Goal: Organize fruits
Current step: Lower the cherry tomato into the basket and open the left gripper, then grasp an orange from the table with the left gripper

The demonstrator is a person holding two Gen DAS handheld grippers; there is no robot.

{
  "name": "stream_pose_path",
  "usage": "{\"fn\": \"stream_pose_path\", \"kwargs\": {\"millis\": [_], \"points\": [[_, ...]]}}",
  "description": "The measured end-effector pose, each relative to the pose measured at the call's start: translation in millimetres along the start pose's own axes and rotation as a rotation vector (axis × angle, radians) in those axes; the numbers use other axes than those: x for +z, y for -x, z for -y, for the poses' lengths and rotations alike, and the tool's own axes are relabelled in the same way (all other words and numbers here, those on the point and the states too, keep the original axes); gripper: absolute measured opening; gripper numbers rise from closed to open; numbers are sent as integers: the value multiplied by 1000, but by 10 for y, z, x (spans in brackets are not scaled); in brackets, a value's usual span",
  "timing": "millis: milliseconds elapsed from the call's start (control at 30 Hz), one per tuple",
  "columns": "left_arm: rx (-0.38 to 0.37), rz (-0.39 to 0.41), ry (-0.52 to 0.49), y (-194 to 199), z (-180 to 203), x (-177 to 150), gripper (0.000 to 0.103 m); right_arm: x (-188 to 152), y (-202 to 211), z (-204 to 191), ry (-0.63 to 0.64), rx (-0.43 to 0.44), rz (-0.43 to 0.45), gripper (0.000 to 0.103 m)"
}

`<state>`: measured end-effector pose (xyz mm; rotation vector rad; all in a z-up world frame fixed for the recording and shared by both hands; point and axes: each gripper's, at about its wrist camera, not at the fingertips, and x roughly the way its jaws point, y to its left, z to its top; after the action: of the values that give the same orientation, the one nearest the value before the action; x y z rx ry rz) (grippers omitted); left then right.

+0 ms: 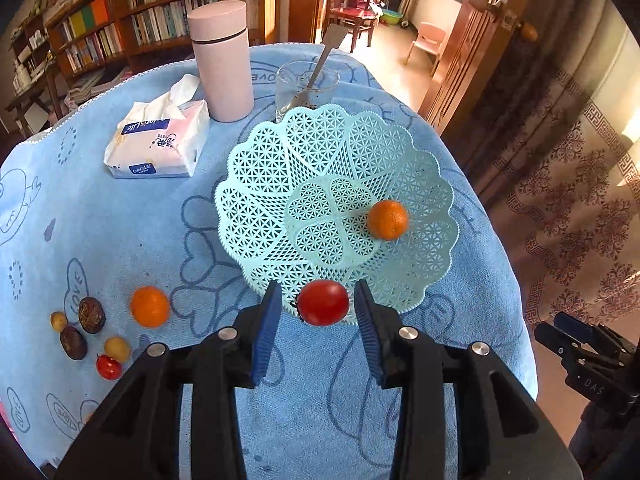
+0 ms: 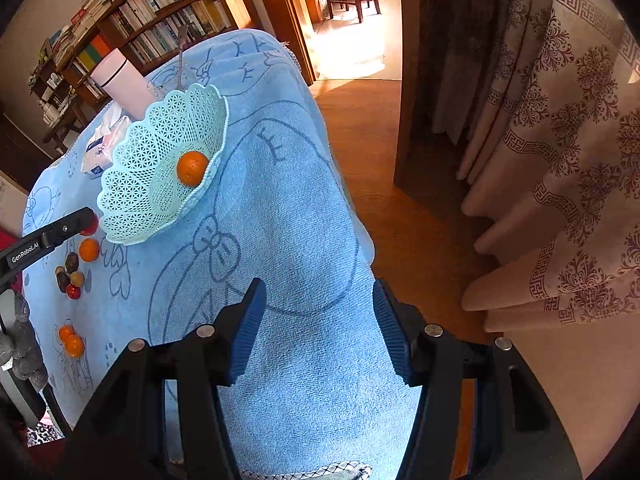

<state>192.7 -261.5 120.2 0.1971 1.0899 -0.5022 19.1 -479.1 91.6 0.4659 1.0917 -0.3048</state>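
A light-blue lattice basket (image 1: 280, 168) stands on the blue towel-covered table and holds one orange (image 1: 387, 219); both show in the right wrist view too, basket (image 2: 136, 200) and orange (image 2: 192, 168). My left gripper (image 1: 318, 308) is open, and a red tomato (image 1: 323, 302) sits between its pads at the basket's near rim without touching them. Left of it lie an orange (image 1: 149, 306), two dark fruits (image 1: 91, 314), two small yellow fruits (image 1: 117, 349) and a small tomato (image 1: 109, 367). My right gripper (image 2: 318, 312) is open and empty over the towel.
A pink flask (image 1: 221, 60), a tissue pack (image 1: 160, 144) and a glass with a spoon (image 1: 306, 88) stand behind the basket. Two more oranges (image 2: 71, 340) lie at the table's near left. The table edge drops to the floor on the right, by a curtain (image 2: 560, 160).
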Motion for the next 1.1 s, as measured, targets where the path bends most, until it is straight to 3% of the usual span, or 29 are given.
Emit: {"fn": "stream_pose_path", "kwargs": {"millis": [67,333,900,1100], "points": [[1,12,20,15,-4,48,69,-25,4,75,-21,-5,0,58],[38,-5,83,142,-313,-163,69,-29,-76,-131,19,25,-16,59],[187,-69,400,548,-1559,-1291,69,-178,-238,-1106,235,120,-66,59],[219,-86,464,645,-1830,-1585,69,-232,-279,-1321,264,137,-77,65]]}}
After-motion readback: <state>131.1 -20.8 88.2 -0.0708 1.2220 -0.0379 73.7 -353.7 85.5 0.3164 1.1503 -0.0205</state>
